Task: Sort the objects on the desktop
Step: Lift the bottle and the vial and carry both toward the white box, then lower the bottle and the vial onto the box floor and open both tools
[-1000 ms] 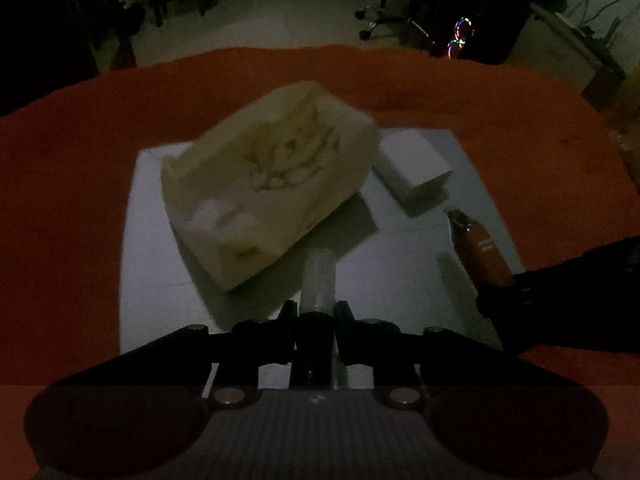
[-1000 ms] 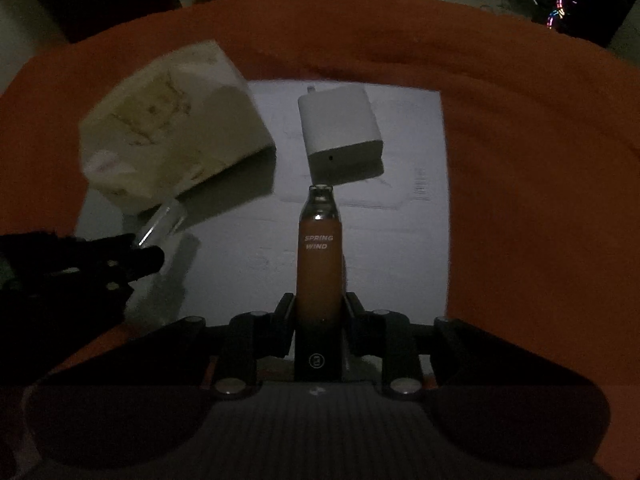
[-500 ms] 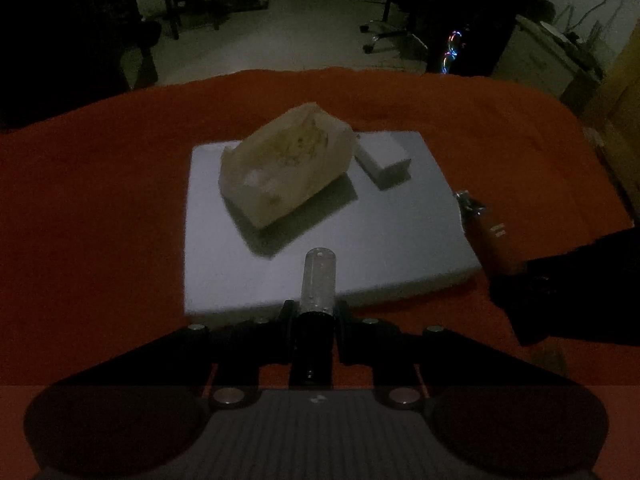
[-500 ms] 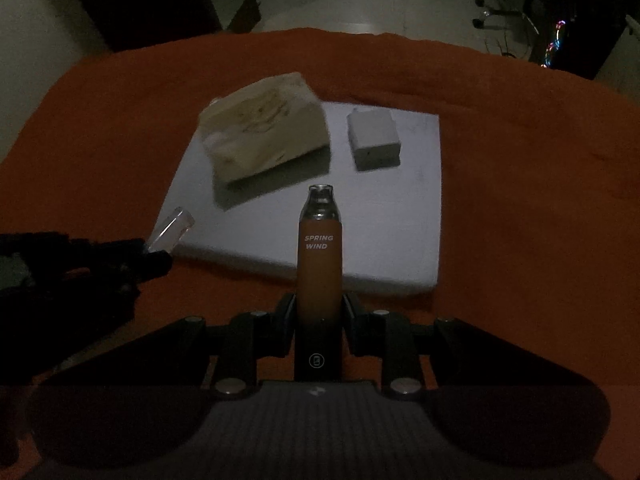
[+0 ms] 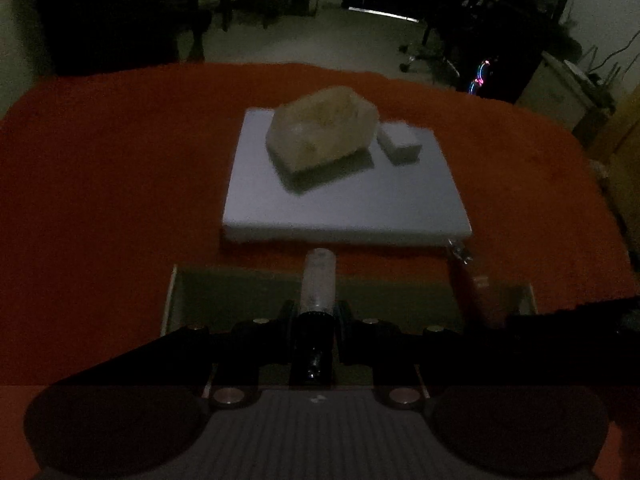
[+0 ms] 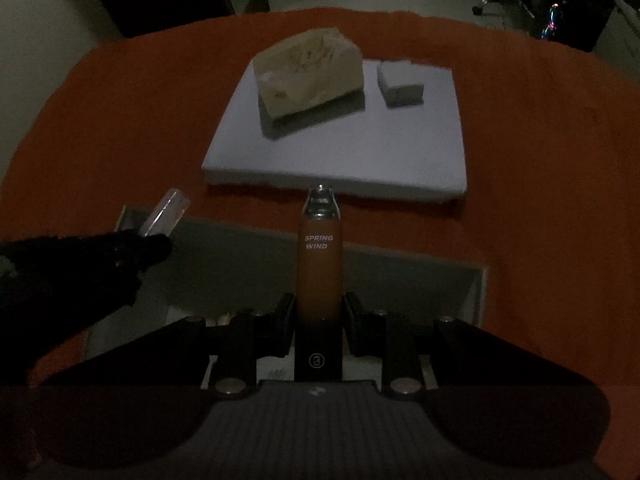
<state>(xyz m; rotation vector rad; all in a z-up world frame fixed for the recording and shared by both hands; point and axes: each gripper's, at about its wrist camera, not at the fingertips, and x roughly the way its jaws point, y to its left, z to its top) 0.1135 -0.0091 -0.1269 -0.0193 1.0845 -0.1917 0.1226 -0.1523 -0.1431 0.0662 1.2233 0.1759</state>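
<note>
- The left gripper (image 5: 316,312) has its fingers closed narrowly on a clear tube (image 5: 319,280), which sticks out forward over the far edge of a shallow open box (image 5: 192,292).
- The right gripper (image 6: 319,312) has its fingers clamped on an orange device (image 6: 319,264) lettered "SPRING WIND", also above that box.
- Farther off, on the orange table (image 5: 120,168), lies a white board (image 5: 360,204) carrying a pale crumpled bag (image 5: 322,132) and, just right of it, a small white block (image 5: 400,142).
</note>
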